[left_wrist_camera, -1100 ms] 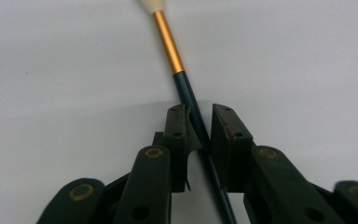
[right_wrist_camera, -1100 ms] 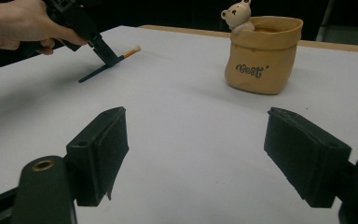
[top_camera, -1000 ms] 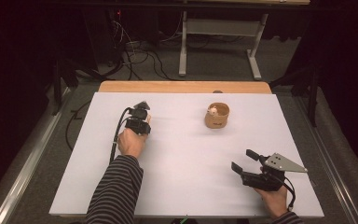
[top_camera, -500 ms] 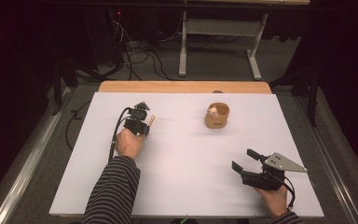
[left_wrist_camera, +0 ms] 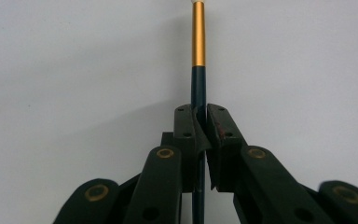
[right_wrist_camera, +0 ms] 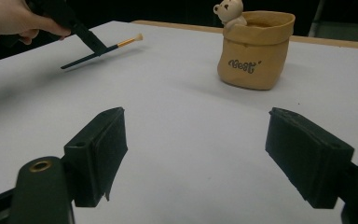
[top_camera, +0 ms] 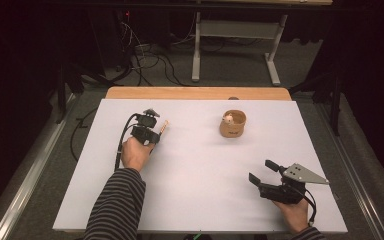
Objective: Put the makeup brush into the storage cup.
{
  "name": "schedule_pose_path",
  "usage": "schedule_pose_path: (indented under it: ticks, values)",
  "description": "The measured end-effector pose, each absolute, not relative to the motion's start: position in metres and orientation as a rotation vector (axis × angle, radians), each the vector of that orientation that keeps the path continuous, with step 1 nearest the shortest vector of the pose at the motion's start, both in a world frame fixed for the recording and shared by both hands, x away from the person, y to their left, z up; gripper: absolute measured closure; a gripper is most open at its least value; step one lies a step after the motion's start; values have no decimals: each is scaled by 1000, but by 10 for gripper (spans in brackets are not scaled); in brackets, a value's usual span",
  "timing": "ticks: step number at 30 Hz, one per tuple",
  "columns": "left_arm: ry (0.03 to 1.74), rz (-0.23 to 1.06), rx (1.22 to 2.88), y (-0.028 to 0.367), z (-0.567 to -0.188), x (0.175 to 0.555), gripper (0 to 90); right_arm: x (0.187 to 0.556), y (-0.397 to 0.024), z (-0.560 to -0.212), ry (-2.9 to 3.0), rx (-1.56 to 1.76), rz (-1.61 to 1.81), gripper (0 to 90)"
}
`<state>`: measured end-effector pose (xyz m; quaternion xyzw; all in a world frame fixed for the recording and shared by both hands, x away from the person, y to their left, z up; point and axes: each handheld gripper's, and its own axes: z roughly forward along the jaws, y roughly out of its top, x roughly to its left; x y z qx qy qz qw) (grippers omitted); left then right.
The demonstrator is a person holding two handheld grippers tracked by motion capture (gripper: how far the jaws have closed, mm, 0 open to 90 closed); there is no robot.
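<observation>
A tan pouch stands in the upper middle of the white table in the high view, well apart from both grippers. In the right gripper view the pouch sits at the upper right, upright, with dark lettering on its front and a small bear figure peeking over its rim. Nothing lies between the pouch and the brush.

The left gripper, at the upper left of the table in the high view, has its jaws closed on a thin brush. In the left gripper view the brush runs straight up the middle of the frame: a dark handle clamped between the pads, then a gold band, then a pale tip at the top edge. In the right gripper view it appears at the upper left, tilted, with its tip raised off the table.

The right gripper rests at the lower right with its jaws spread wide and nothing between them.
</observation>
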<state>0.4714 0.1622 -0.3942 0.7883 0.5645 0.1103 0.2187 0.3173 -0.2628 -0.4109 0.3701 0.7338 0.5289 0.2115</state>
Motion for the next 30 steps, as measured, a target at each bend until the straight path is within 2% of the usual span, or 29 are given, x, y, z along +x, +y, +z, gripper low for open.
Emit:
schedule_pose_path:
  ticks: [30]
  values:
    - [1276, 306, 2177, 160, -362, 441, 834, 318, -264, -411, 2030, 1047, 1476, 218]
